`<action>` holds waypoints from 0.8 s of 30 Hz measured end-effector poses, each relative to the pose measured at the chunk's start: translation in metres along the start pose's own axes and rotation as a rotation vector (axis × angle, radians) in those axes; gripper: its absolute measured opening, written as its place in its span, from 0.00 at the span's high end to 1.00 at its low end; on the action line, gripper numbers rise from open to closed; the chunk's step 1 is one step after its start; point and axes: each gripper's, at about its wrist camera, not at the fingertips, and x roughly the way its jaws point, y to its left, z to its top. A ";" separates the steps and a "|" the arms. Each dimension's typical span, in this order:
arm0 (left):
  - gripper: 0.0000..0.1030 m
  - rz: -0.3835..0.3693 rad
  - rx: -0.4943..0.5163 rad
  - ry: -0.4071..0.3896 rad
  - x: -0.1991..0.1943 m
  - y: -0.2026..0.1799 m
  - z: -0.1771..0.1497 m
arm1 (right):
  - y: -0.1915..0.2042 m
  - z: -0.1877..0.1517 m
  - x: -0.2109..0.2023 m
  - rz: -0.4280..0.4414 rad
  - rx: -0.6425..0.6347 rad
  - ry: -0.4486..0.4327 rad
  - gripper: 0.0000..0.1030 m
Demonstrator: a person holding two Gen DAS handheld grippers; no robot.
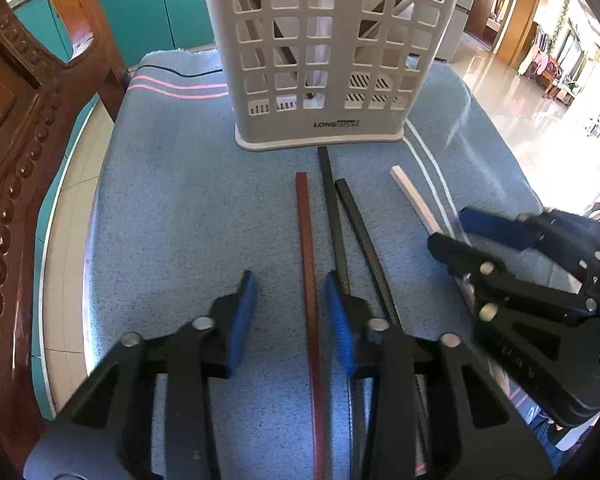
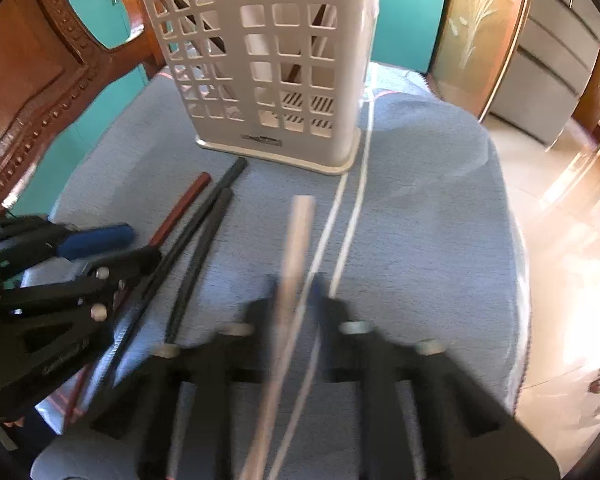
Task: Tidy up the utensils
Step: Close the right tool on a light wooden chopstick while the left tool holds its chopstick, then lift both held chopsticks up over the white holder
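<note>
A grey slotted utensil holder stands on a blue cloth, with sticks inside. In front lie a red chopstick, two black chopsticks and a white chopstick. My left gripper is open, its blue pads on either side of the red chopstick, low over the cloth. My right gripper is blurred; its jaws are open around the white chopstick, with a gap on each side. The holder stands ahead of it.
A carved wooden chair back stands at the left. The cloth's right edge drops to a shiny tiled floor. Teal cabinets are behind the holder. A black cable lies at the cloth's back left.
</note>
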 end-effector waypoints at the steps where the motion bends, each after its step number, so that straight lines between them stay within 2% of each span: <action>1: 0.91 -0.012 -0.008 -0.001 0.000 0.001 0.000 | -0.002 0.001 -0.001 0.013 0.011 0.000 0.93; 4: 0.93 -0.039 -0.043 -0.009 -0.002 0.007 0.002 | -0.007 0.003 -0.010 0.042 0.038 -0.037 0.94; 6: 0.93 -0.041 -0.054 -0.049 -0.012 0.011 0.003 | -0.011 0.007 -0.023 0.060 0.044 -0.070 0.94; 12: 0.93 -0.110 -0.067 -0.241 -0.078 0.020 0.006 | -0.023 0.014 -0.110 0.164 0.016 -0.276 0.94; 18: 0.94 -0.156 -0.063 -0.437 -0.154 0.021 -0.005 | -0.039 0.008 -0.179 0.216 0.037 -0.421 0.94; 21: 0.94 -0.145 -0.049 -0.512 -0.184 0.018 0.009 | -0.045 0.017 -0.208 0.243 0.069 -0.500 0.94; 24: 0.94 -0.146 -0.059 -0.581 -0.209 0.022 0.035 | -0.049 0.042 -0.235 0.232 0.100 -0.594 0.94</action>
